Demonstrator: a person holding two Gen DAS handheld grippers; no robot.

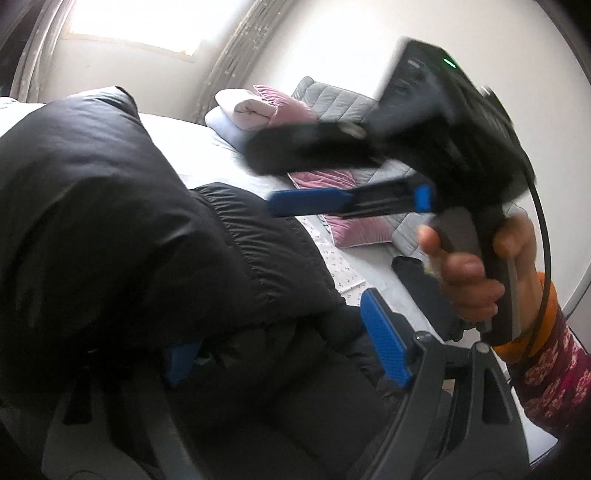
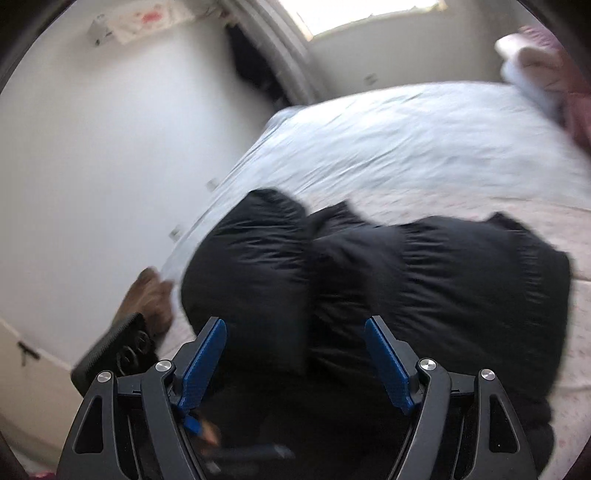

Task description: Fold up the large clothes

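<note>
1. A black puffer jacket (image 2: 388, 273) lies in a bulky heap on the bed (image 2: 406, 122), on the near part of the light sheet.
2. The left gripper (image 1: 284, 350) has its blue pads spread wide. The jacket's fabric bulges between them and covers part of the left pad (image 1: 181, 362). The right pad (image 1: 386, 343) stands free of the cloth. The pads do not press on the jacket.
3. The right gripper (image 2: 295, 354) is also wide open, above the near edge of the jacket. Nothing is held between its pads.
4. In the left wrist view, the right gripper is blurred, and a hand (image 1: 476, 280) holds its grip. The sleeve (image 1: 554, 380) has a floral pattern.
5. Pink pillows (image 1: 284, 110) and a grey quilt (image 1: 336, 99) lie at the far end of the bed, near the wall.
6. A window (image 2: 369, 14) is bright behind the bed.
</note>
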